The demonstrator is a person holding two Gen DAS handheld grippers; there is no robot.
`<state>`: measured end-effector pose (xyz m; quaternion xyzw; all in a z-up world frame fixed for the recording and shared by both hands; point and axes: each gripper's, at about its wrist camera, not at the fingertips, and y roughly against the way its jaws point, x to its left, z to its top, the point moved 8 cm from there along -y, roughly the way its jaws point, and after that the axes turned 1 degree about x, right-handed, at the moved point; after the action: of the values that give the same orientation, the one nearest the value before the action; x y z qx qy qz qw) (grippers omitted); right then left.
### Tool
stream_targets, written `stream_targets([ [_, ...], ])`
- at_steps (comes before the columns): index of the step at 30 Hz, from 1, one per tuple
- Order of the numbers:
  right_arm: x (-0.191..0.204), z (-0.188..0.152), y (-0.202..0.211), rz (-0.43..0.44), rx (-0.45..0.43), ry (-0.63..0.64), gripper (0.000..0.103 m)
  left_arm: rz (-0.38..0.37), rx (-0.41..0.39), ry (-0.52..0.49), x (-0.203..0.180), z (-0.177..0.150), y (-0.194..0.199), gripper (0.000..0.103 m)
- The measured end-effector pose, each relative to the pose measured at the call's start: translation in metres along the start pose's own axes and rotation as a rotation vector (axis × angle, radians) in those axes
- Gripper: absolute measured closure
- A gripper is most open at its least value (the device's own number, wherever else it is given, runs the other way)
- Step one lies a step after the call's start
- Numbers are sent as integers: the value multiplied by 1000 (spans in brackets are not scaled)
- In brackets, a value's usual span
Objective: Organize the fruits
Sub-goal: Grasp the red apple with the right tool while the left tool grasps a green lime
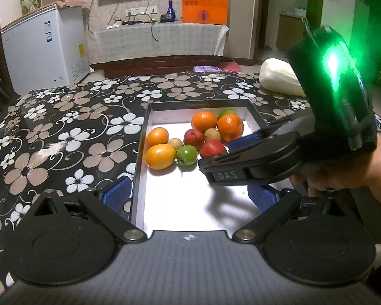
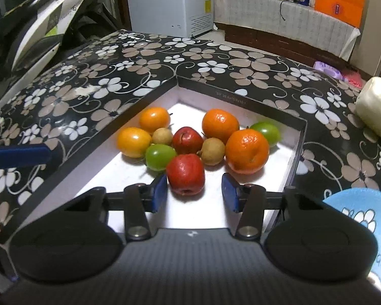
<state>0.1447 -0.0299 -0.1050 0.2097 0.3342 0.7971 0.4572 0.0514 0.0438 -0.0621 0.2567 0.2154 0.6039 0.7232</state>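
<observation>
A shallow white-lined box on a floral-covered table holds a cluster of fruits, as a person works two hand-held grippers over it. At left, the left gripper hovers spread wide at the near end of the box, gripping nothing, its blue pads straddling the box's left wall. Toward the centre, two yellow-orange fruits and a green fruit lie touching the nearest red apple, which sits between the released pads of the right gripper, one pad just beside its left flank, the other apart on the right. The apple appears the likely pick; closing squarely across its widest part and lifting straight up should keep it from rolling. To the right, a brown fruit and a large orange crowd close and could be nudged. A pale vegetable lies on the table beyond the box, and a blue cloth shows at the near right edge.
</observation>
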Motion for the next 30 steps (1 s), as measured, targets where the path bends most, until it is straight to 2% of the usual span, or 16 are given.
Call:
stream_targets([
  [1,0,1,0,0,-3,7,64,-3,2,-1,0,0,-1,5],
  [2,2,3,0,28,-6,9,68,-8,3,0,0,0,-2,8],
  [3,3,3,0,52,-3,-2,68,-15,7,2,1,0,-3,10],
  [9,0,4,8,67,-1,-26,68,-37,31,10,2,0,-14,26],
  [11,-7,8,20,70,-26,-51,68,-47,29,-3,-1,2,-18,36],
  [15,-20,13,42,87,-73,-107,68,-73,38,-8,-3,7,-29,46],
  [20,-26,11,52,99,-81,-126,68,-78,79,9,-2,11,-49,50],
  [24,-30,12,56,111,-91,-144,68,-79,163,66,5,11,-62,50],
  [30,-30,13,58,121,-95,-148,68,-57,189,94,7,19,-72,50],
])
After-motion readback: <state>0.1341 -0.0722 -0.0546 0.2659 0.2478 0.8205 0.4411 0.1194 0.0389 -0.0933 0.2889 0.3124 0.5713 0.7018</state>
